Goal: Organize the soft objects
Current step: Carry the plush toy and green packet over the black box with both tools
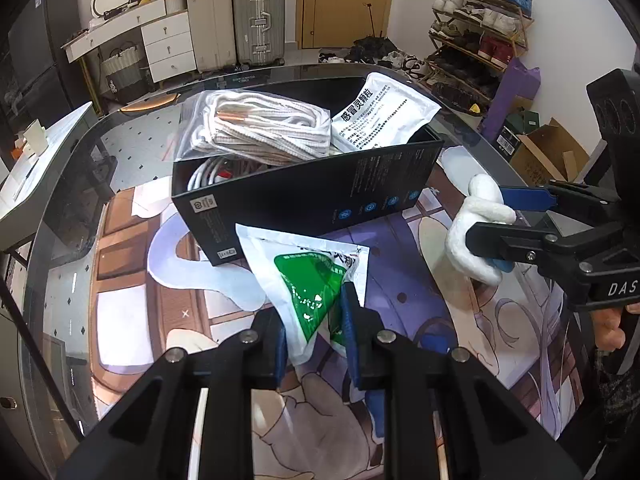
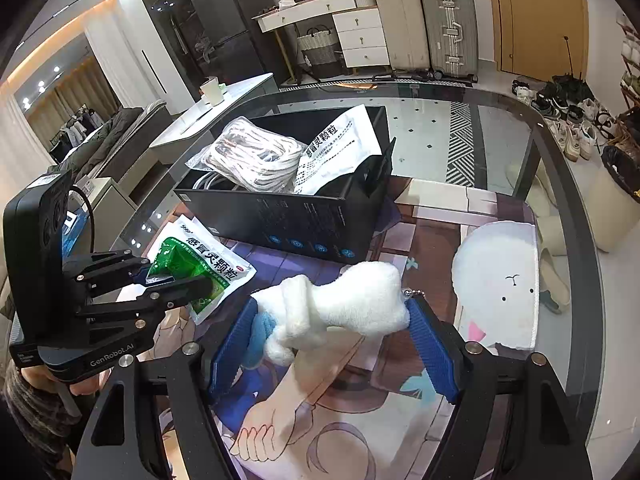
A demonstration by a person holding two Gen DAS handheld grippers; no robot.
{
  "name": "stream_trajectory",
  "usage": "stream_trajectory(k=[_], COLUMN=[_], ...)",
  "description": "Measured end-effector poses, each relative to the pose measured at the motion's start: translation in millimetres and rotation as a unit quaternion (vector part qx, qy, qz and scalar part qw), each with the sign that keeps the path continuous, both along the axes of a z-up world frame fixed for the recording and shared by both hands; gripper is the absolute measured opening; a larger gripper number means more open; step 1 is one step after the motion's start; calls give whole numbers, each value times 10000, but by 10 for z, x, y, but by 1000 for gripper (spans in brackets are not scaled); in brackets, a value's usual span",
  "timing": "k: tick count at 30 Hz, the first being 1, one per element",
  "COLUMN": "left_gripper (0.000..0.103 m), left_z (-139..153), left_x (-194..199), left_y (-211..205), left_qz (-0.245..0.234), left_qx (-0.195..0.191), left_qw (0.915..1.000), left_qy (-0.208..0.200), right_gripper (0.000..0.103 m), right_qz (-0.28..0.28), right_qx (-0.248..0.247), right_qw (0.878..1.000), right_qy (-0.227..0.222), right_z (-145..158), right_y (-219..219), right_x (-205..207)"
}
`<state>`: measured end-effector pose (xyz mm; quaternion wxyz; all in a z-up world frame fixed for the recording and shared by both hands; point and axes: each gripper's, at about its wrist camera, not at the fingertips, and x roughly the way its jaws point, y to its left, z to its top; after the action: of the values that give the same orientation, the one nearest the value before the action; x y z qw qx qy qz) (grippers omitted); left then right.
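Note:
My left gripper [image 1: 316, 328] is shut on a white and green medicine sachet [image 1: 308, 276], held just in front of the black box [image 1: 312, 196]; the sachet [image 2: 204, 268] and that gripper [image 2: 176, 280] also show in the right wrist view. My right gripper [image 2: 332, 328] is shut on a white plush toy [image 2: 344, 300] with a blue part, above the printed mat; it shows at right in the left wrist view [image 1: 484, 236]. The black box [image 2: 304, 216] holds a bag of white laces [image 1: 256, 128], a white sachet [image 1: 380, 116] and white cables [image 1: 208, 172].
The box stands on a glass table [image 2: 500, 120] with a printed anime mat [image 2: 420, 360]. A white round plush mat [image 2: 496, 280] lies at right. Suitcases [image 2: 424, 24], drawers, a shoe rack [image 1: 476, 36] and a bin [image 2: 620, 196] stand beyond the table.

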<state>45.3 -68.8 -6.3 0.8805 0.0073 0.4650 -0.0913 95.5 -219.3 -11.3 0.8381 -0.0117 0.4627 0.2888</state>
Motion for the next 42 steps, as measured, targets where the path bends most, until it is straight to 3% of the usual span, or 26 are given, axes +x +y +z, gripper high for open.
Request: stream_trajectory(k=[15,28,42], left_gripper=[20,19,18], left_z=[341,578,706], left_x=[-57,150,469], left_y=[189,356,395], left_qz=[123,191,128], left_qx=[-117,-241,-403], left_qw=[9992,9979,9967], left_qy=[-359,-575,-693], right_gripper=[77,77,77], right_qz=[216,329,209], right_qx=[-43,-21,14], right_qw=[9994,9979,9984], right_qy=[-274,-553,-535], right_z=[329,647,653], right_y=[221,422,568], right_x=[-24,168,576])
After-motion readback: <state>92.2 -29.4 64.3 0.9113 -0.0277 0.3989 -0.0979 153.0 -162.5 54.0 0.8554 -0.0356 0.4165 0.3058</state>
